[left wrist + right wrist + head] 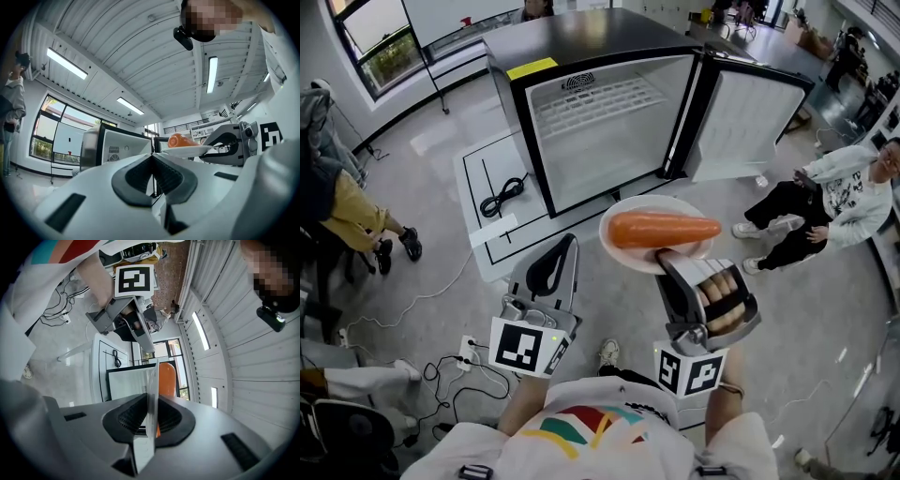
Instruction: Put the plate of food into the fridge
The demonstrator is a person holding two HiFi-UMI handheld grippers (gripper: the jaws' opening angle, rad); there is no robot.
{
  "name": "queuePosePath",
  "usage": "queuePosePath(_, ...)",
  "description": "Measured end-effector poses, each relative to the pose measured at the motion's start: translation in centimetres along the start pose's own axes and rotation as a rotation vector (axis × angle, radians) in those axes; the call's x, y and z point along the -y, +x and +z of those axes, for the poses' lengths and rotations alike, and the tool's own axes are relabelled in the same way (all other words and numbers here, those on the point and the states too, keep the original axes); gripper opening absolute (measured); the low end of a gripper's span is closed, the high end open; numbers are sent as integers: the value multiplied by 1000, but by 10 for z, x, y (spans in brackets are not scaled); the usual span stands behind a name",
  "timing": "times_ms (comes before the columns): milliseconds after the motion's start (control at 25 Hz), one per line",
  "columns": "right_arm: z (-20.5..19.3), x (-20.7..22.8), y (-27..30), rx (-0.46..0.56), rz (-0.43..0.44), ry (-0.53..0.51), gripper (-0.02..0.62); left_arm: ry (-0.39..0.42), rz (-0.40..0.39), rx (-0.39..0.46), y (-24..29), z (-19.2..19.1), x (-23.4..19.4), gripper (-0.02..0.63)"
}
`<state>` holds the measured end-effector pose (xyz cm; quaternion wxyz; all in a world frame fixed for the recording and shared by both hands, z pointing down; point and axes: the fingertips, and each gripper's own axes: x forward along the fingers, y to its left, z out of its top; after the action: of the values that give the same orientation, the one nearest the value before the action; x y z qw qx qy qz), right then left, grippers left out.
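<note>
A white plate (pixel 623 246) carries a long orange piece of food (pixel 664 229). My right gripper (pixel 667 259) is shut on the plate's near rim and holds it level in front of the small black fridge (pixel 600 131), whose door (pixel 741 122) stands open to the right. The right gripper view shows the plate (pixel 152 385) edge-on between the pads of the right gripper (pixel 151 416), with the food (pixel 167 380) beyond. My left gripper (pixel 567 246) hangs shut and empty to the plate's left. From the left gripper (pixel 152 161), the plate (pixel 187 151) and food (pixel 180 140) appear to the right.
The fridge stands on a low white platform (pixel 478 169) with a coiled black cable (pixel 502 197) on it. One person (pixel 834 202) sits on the floor at right, by the open door. Another person (pixel 337 206) is at left. A power strip and cables (pixel 464 356) lie lower left.
</note>
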<state>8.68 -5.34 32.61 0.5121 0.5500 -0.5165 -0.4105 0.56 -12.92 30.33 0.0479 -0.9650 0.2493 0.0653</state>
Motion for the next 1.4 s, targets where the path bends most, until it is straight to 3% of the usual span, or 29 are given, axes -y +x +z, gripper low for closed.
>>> queuePosePath(520,-41,-6,29,40,26,42,40,12,56,-56,41,-17,-3,6)
queuePosePath(840,-52,4,38,38,3,26,40,27,59,-44,59,-13,-7,5)
queuePosePath(1400,-74,24,102,44,-9,-4,40,-24,49,-19,127,-23,-37,5)
